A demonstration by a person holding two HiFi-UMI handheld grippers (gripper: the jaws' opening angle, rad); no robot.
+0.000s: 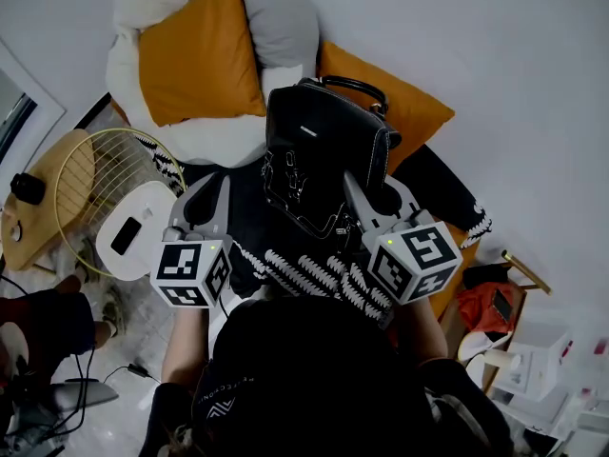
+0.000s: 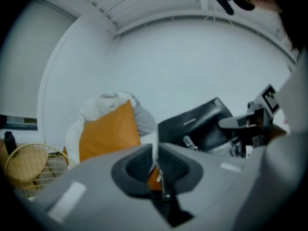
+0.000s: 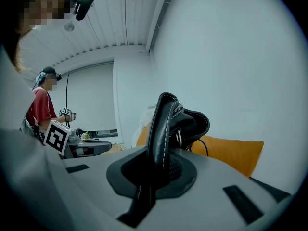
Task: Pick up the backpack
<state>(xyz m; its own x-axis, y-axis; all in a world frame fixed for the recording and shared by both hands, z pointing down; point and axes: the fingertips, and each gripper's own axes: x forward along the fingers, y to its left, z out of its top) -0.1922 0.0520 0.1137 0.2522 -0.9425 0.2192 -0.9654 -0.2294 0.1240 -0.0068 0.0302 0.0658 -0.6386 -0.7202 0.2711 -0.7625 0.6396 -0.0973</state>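
- The black backpack (image 1: 319, 150) is hanging in the air above the couch cushions, between the two tongs. Its flap is lying shut, so what is inside it is not showing.
- The right tongs (image 1: 371, 198) are clamping one side edge of the backpack; in the right gripper view the jaws (image 3: 159, 170) are pressing on a fold of smooth black leather with pale stitching along its rim.
- The left tongs (image 1: 207, 196) are sitting narrow, jaws nearly together, with only a sliver of orange showing through the gap (image 2: 156, 165). The backpack (image 2: 197, 124) is standing off to their right, apart from them.
- A curved black handle and metal buckles are showing on the backpack.
- A yellow wire basket (image 1: 105, 174), round and open-meshed, is standing beside the small wooden bench (image 1: 38, 227); its contents are not making themselves clear.
- A small dark object (image 1: 29, 188) is sitting at the bench's far edge.
- Soft cushions are piling up behind: an orange cushion (image 1: 200, 60), a grey cushion (image 1: 281, 22) and a white cushion (image 1: 181, 136).
- A black-and-white patterned throw (image 1: 304, 269) is spreading beneath the backpack.
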